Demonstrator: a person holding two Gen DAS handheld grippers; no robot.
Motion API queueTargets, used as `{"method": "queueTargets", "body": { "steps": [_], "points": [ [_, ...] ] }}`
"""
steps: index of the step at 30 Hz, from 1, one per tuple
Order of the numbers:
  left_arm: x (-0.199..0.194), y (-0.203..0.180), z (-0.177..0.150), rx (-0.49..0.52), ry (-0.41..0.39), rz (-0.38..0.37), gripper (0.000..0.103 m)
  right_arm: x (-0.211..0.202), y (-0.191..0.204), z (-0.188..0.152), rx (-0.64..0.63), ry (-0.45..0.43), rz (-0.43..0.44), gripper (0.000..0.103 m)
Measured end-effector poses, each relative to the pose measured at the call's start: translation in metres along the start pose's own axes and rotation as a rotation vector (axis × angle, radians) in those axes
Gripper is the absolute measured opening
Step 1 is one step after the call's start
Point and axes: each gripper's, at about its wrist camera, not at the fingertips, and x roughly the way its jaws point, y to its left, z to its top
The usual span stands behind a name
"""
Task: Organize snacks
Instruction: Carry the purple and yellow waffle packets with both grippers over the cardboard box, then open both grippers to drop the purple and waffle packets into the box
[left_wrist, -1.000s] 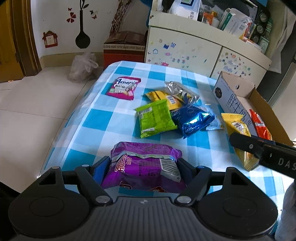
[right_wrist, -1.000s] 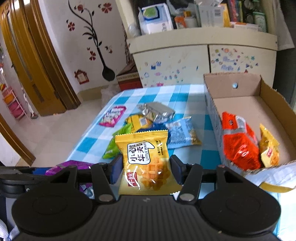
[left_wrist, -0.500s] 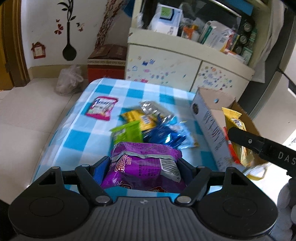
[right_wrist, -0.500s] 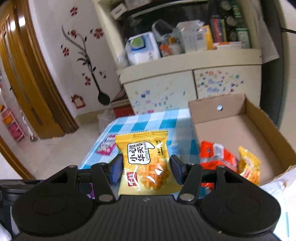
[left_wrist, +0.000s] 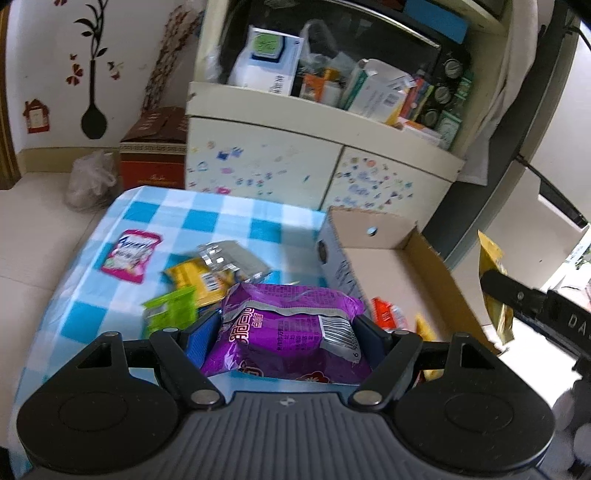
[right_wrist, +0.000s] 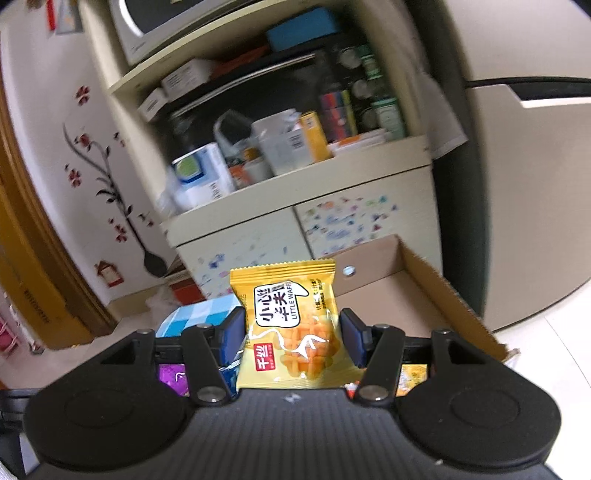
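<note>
My left gripper (left_wrist: 286, 338) is shut on a purple snack bag (left_wrist: 291, 328), held above the near part of the blue-checked table (left_wrist: 177, 218), just left of the open cardboard box (left_wrist: 399, 269). My right gripper (right_wrist: 291, 336) is shut on a yellow waffle packet (right_wrist: 291, 321), raised over the box (right_wrist: 399, 291) and facing the cabinet. In the left wrist view the right gripper's finger (left_wrist: 524, 299) and its yellow packet (left_wrist: 495, 280) show at the right edge, above the box's right side. An orange-red packet (left_wrist: 388, 315) and a yellow one (left_wrist: 424, 328) lie inside the box.
Left on the table lie a pink packet (left_wrist: 129, 254), a silver one (left_wrist: 229, 258), a yellow one (left_wrist: 199, 280) and a green one (left_wrist: 171, 314). A cream cabinet (left_wrist: 317, 162) with cluttered shelves stands behind the table; a red carton (left_wrist: 155, 155) and plastic bag (left_wrist: 88, 181) sit on the floor.
Both grippers rose and swung right toward the box, each keeping its packet. The right gripper's view tilted up from the table to the cabinet, and the box now lies under it.
</note>
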Motion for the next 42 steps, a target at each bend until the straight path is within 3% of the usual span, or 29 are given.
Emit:
{"method": "queueTargets", "body": {
  "steps": [14,32,36,38,42],
  "points": [
    [0.046,-0.058,0.031,0.031,0.032,-0.088,0.082,-0.012,-0.04,0.015,0.159,-0.035,-0.077,0.056],
    [0.124,-0.11,0.054,0.045,0.094,-0.115,0.083,0.006,-0.063,0.016,0.284,-0.005,-0.135,0.056],
    [0.125,-0.113,0.06,0.021,0.081,-0.127,0.091,0.012,-0.071,0.016,0.34,-0.009,-0.149,0.06],
    [0.121,-0.112,0.062,0.03,0.063,-0.129,0.098,0.013,-0.075,0.016,0.375,-0.012,-0.145,0.069],
    [0.112,-0.108,0.065,0.053,0.053,-0.109,0.098,0.01,-0.081,0.015,0.418,-0.023,-0.126,0.072]
  ]
}}
